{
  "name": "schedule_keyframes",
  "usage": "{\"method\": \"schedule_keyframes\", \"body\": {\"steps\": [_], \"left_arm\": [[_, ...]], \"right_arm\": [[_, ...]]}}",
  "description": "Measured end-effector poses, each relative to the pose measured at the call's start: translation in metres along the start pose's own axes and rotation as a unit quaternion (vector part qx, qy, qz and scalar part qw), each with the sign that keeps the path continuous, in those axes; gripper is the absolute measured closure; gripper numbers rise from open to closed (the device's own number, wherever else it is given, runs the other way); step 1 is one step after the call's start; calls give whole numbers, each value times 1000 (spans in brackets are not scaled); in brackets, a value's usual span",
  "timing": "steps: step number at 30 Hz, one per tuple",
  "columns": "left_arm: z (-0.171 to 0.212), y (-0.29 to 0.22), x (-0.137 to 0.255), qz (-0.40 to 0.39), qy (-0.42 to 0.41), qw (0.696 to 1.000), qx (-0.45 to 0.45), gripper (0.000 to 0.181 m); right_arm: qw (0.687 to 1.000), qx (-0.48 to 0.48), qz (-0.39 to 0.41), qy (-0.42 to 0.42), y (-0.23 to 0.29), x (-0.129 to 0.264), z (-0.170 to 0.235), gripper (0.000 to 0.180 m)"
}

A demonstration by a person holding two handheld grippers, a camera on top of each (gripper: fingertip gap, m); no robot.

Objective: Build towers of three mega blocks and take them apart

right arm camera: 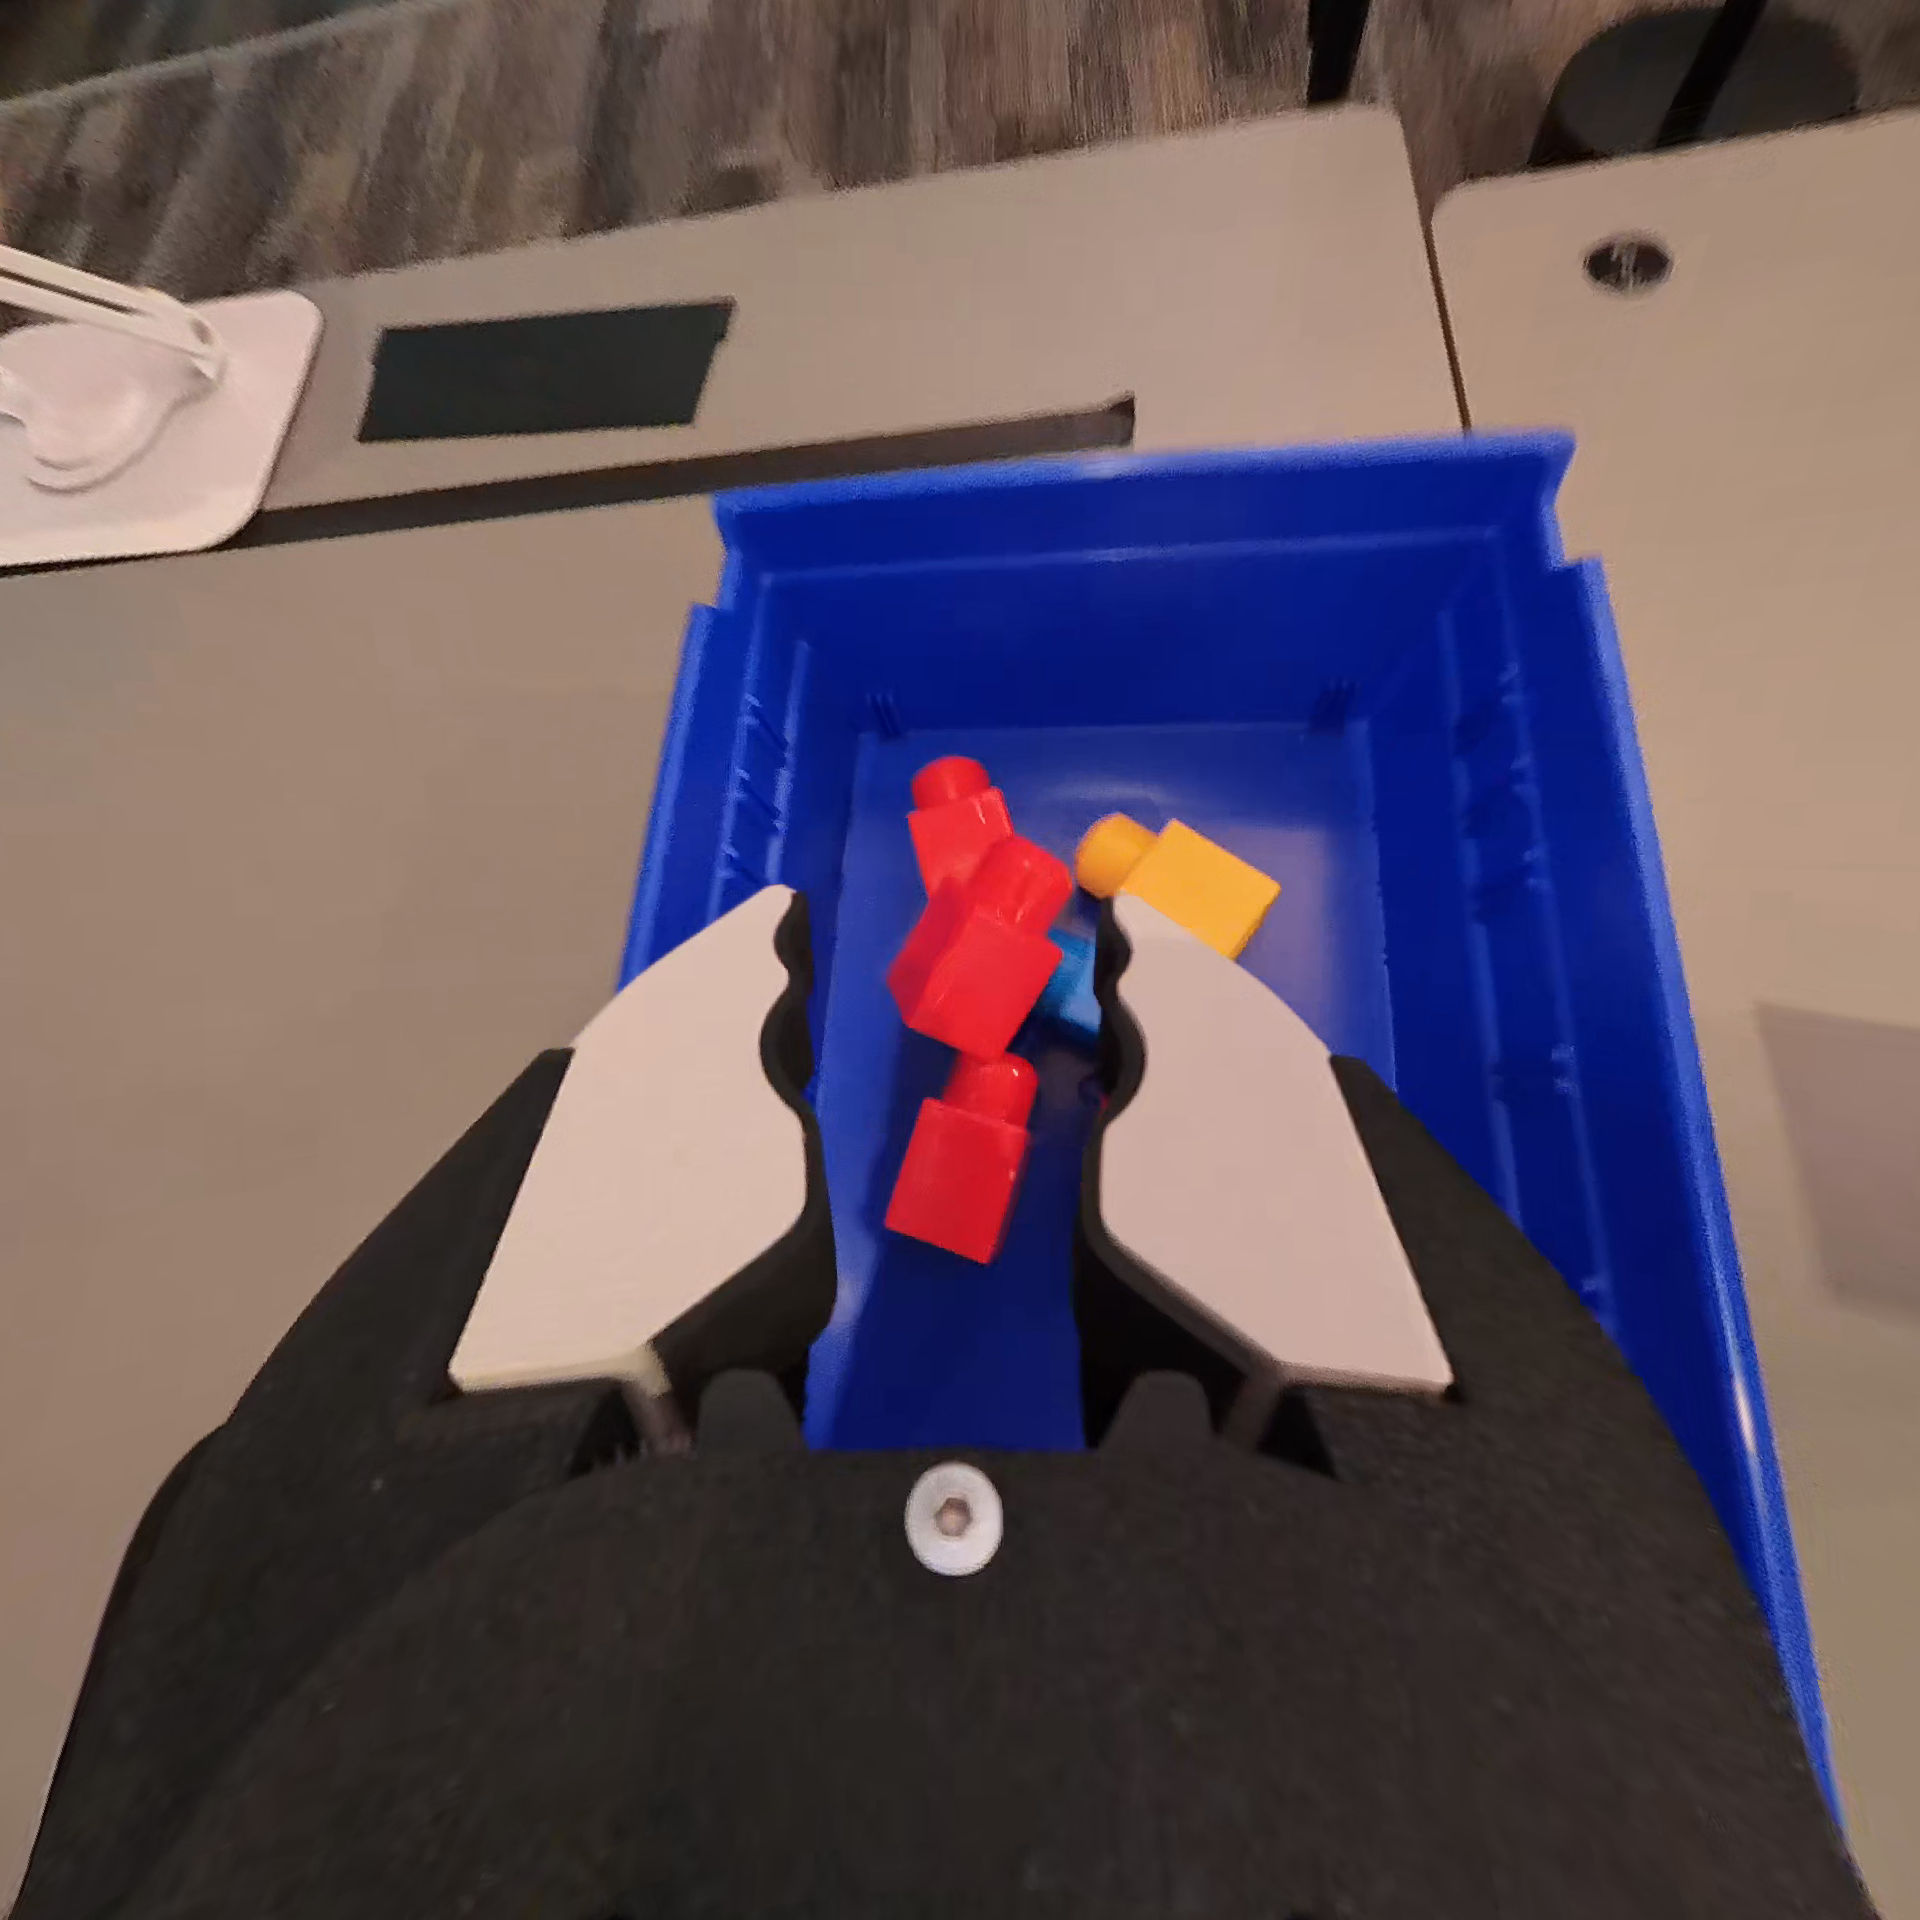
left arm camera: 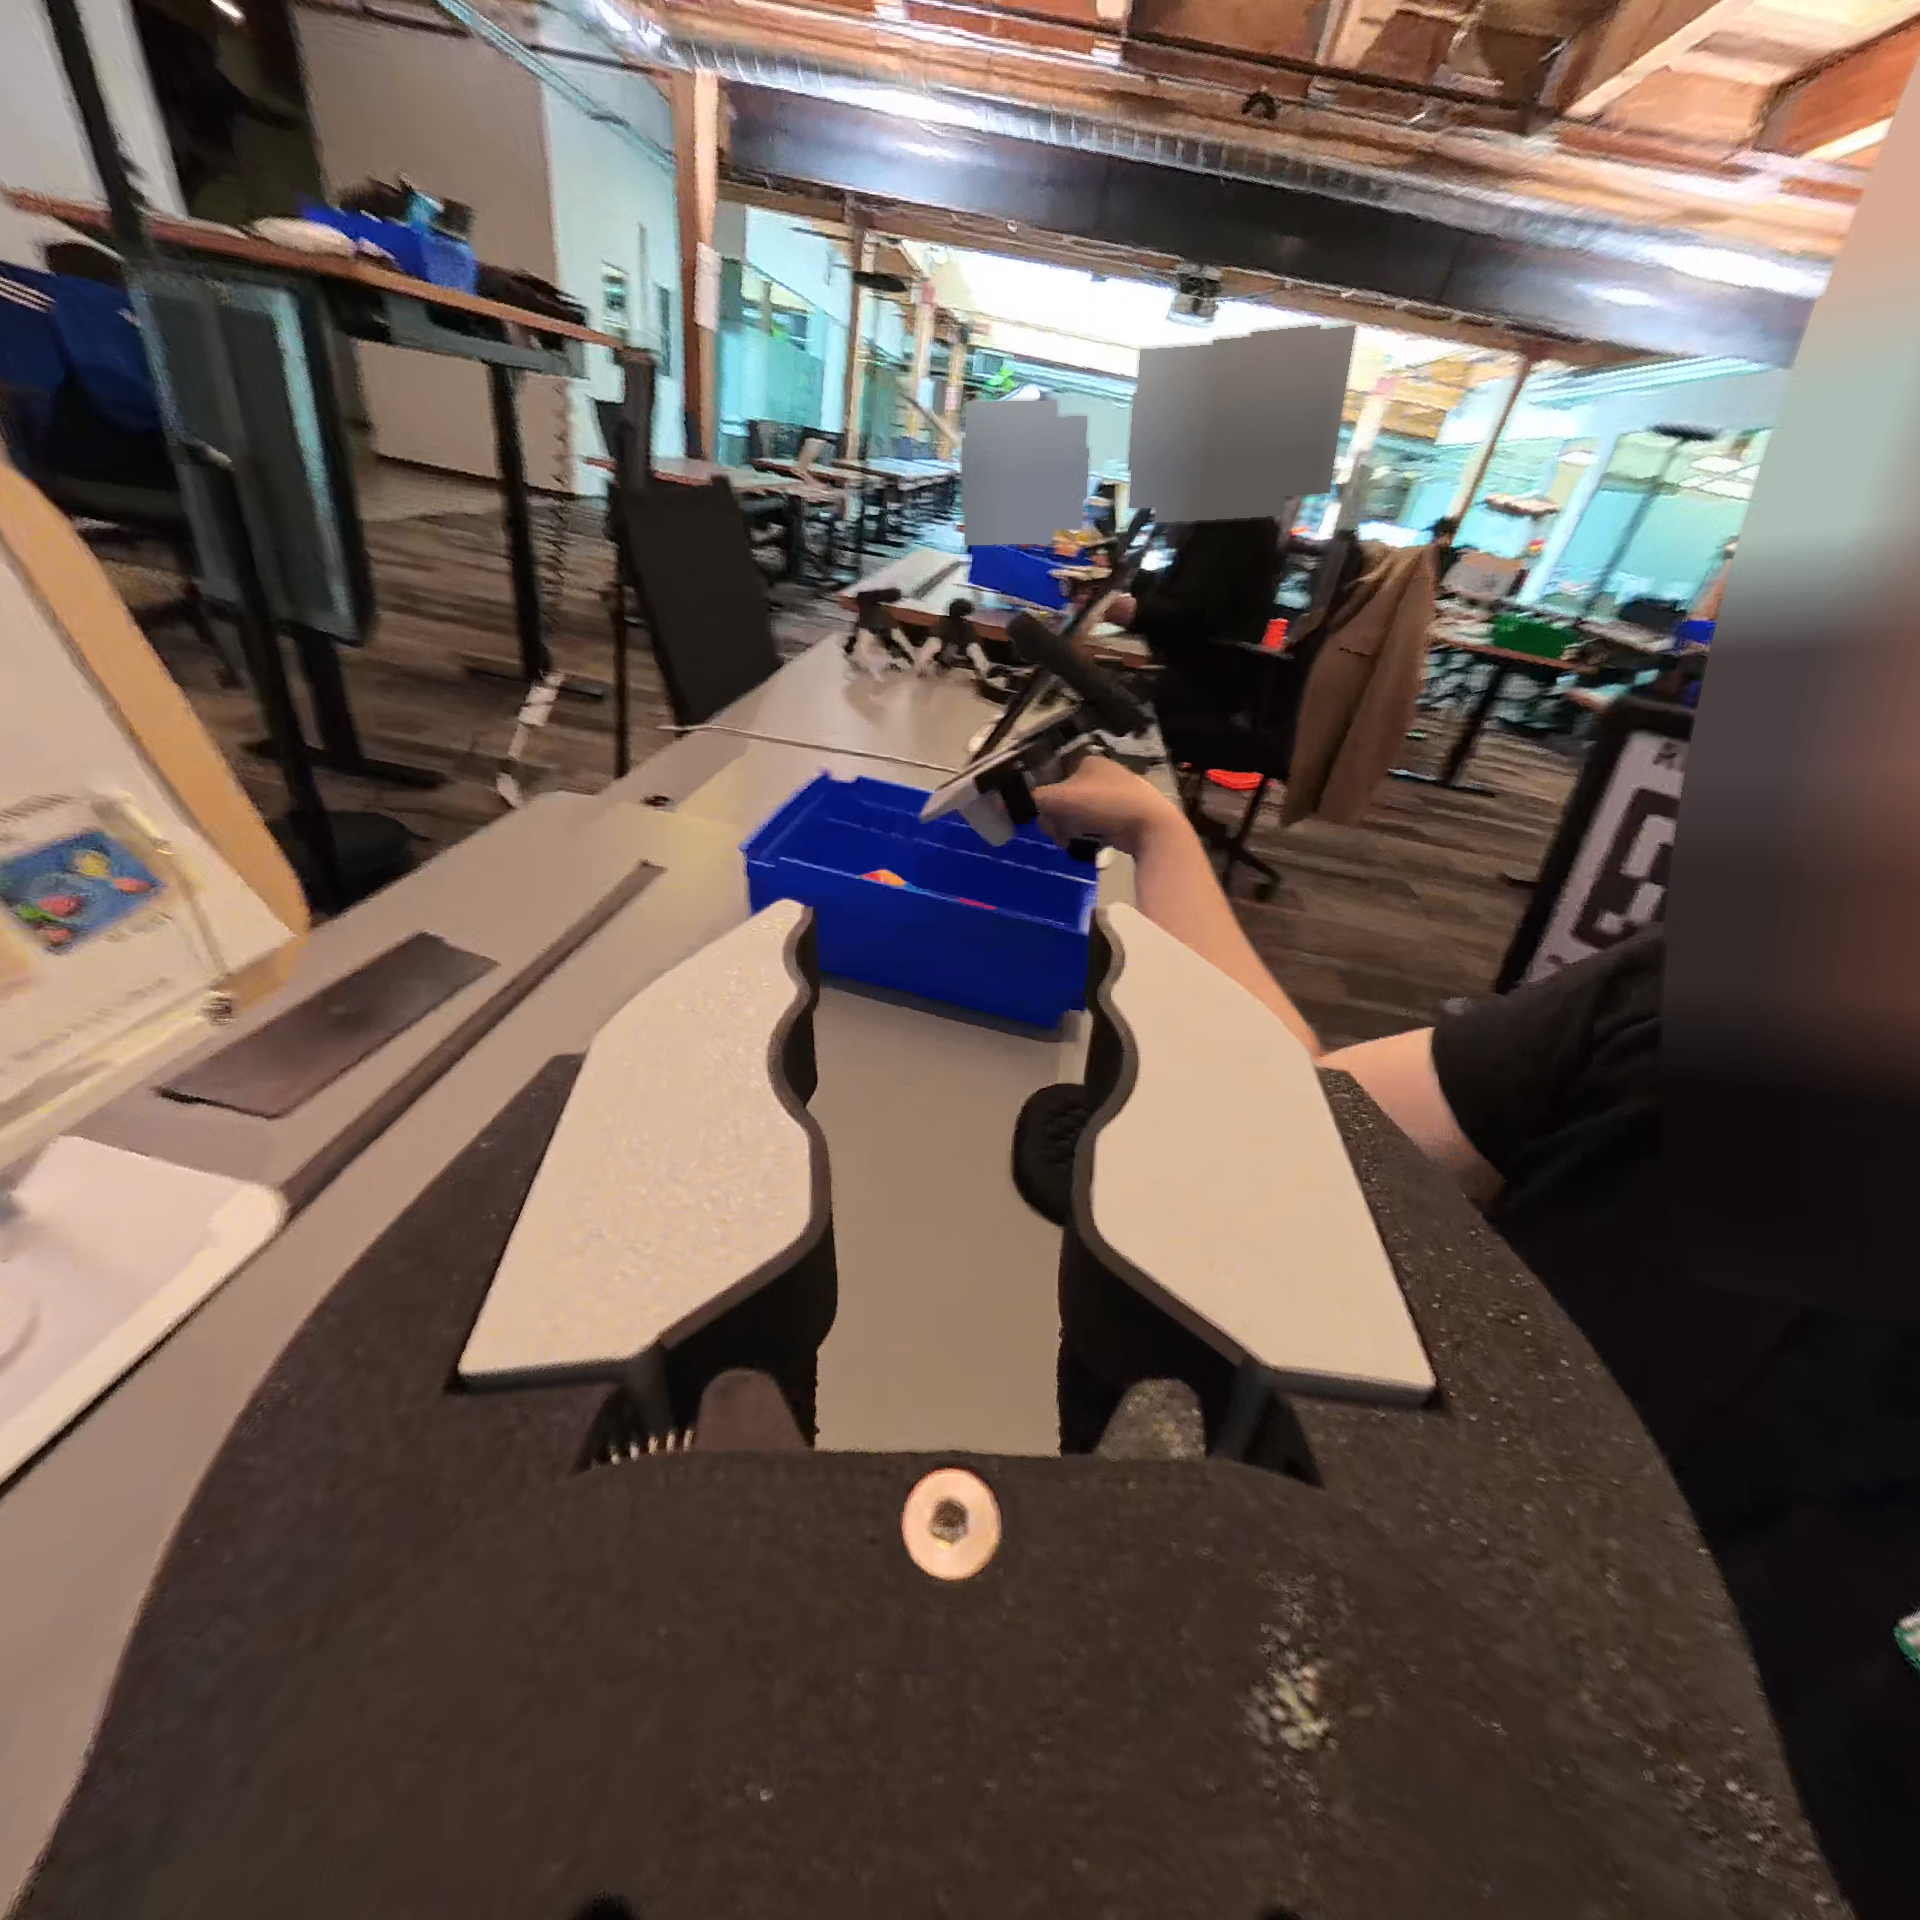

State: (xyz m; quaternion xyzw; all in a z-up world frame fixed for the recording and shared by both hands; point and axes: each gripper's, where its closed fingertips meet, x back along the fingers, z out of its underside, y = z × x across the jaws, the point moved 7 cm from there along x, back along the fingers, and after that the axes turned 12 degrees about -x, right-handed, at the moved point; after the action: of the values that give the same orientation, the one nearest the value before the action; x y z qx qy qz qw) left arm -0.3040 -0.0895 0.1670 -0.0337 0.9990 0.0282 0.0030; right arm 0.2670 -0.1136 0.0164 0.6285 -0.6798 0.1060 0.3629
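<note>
A blue bin (right arm camera: pixel 1507 790) stands on the grey table and holds loose mega blocks lying on their sides: three red ones (right arm camera: pixel 971 966), a yellow one (right arm camera: pixel 1195 883) and a blue one (right arm camera: pixel 1070 992) partly hidden. My right gripper (right arm camera: pixel 948 920) is open and empty, pointing down into the bin above the blocks. In the left wrist view my left gripper (left arm camera: pixel 948 935) is open and empty above the table, short of the bin (left arm camera: pixel 935 951). The right gripper (left arm camera: pixel 997 779) shows there over the bin, held by a hand.
A white stand base (right arm camera: pixel 135 436) and a dark rectangular patch (right arm camera: pixel 540 369) lie on the table beyond the bin. A card in a clear stand (left arm camera: pixel 94 914) sits at the left. Chairs, desks and people fill the room behind. The table edge runs to the right.
</note>
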Motion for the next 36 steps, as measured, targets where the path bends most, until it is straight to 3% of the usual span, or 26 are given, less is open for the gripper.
{"method": "schedule_keyframes", "body": {"steps": [3, 9, 13, 15, 19, 22, 28, 36], "left_arm": [[-18, -5, 39, -97, 67, 992, -32, 133], [-28, 32, 159, -331, 210, 920, 22, 140], [17, 68, 246, -439, 343, 825, 94, 141], [45, 75, 273, -452, 369, 807, 89, 141], [101, 67, 290, -457, 270, 834, 153, 143], [130, 64, 296, -486, 226, 832, 146, 140], [142, 70, 296, -519, 221, 821, 87, 134], [162, 74, 298, -527, 280, 795, 109, 130]], "right_arm": [[999, 24, -18, -30, 14, 6, -10, 131], [996, 52, -60, -44, 40, -8, -24, 132], [994, 88, -64, -22, 57, -22, -24, 132], [992, 109, -69, -8, 63, -27, -21, 132], [990, 126, -57, 4, 63, -29, -18, 132], [992, 111, -62, -10, 60, -24, -21, 133], [992, 80, -84, -40, 55, -17, -25, 136], [993, 71, -82, -37, 50, -15, -23, 137]]}}
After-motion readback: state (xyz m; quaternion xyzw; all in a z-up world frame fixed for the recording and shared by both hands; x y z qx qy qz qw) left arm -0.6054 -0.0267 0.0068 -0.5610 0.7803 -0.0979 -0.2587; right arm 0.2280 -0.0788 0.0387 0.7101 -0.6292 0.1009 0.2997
